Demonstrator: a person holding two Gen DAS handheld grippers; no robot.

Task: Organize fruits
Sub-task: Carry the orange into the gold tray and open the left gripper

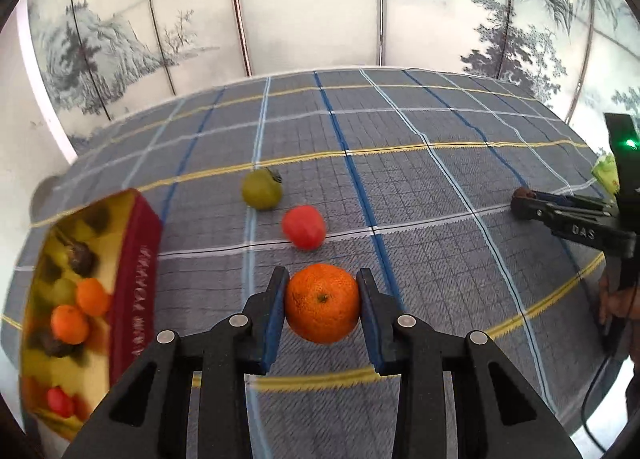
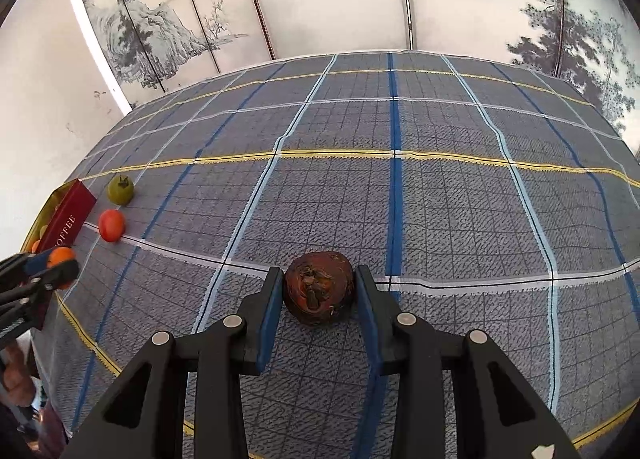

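Observation:
My left gripper (image 1: 322,299) is shut on an orange tangerine (image 1: 322,302) and holds it above the checked cloth. My right gripper (image 2: 319,291) is shut on a dark brown wrinkled fruit (image 2: 319,287). A green tomato-like fruit (image 1: 261,189) and a red fruit (image 1: 303,227) lie on the cloth beyond the tangerine. A red and gold box (image 1: 134,259) at the left holds several fruits in compartments. In the right wrist view the box (image 2: 66,219), green fruit (image 2: 120,189), red fruit (image 2: 111,225) and the left gripper with its tangerine (image 2: 60,257) show at far left.
The table is covered by a grey-blue checked cloth (image 1: 420,199). A painted folding screen (image 1: 312,3) stands behind the table. A green wrapper (image 1: 606,175) lies at the far right edge, behind the right gripper (image 1: 520,203).

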